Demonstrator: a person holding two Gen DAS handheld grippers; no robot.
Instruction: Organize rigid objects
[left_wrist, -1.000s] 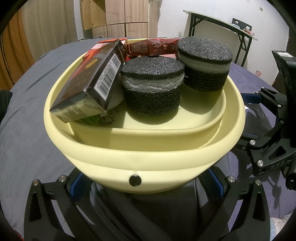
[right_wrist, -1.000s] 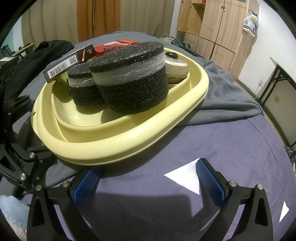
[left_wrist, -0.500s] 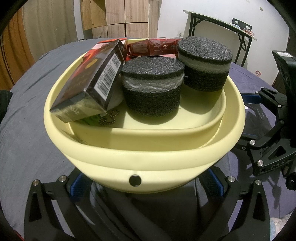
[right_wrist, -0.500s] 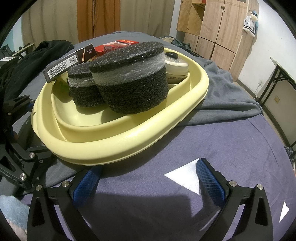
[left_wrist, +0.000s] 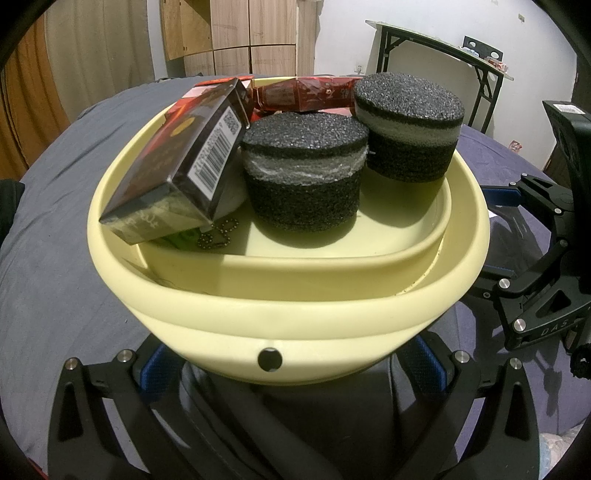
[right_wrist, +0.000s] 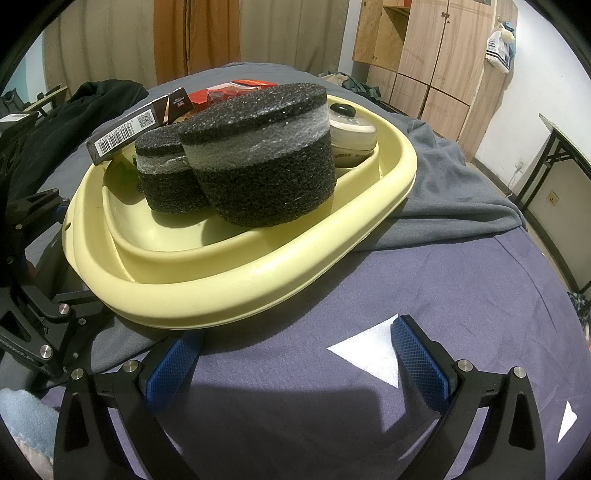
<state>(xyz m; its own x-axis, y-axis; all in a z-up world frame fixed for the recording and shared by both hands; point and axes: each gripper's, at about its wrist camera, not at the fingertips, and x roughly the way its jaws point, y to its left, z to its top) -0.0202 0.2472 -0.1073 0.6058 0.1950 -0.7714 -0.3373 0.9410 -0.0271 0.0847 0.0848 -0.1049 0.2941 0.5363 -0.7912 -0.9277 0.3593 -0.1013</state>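
The left tool (left_wrist: 288, 373) rests with its blue-padded fingers spread wide at the near edge of a pale yellow basin (left_wrist: 295, 317), grasping nothing, and the right tool (right_wrist: 299, 365) lies just beside the basin on the bed (right_wrist: 480, 280), likewise released. Inside the basin stand two black foam cylinders (left_wrist: 304, 173), touching, with a dark barcoded box (left_wrist: 177, 173) leaning tilted on the basin's rim, a red packet (left_wrist: 303, 96) at the basin's far wall, and a cream case (right_wrist: 351, 134) behind the cylinders.
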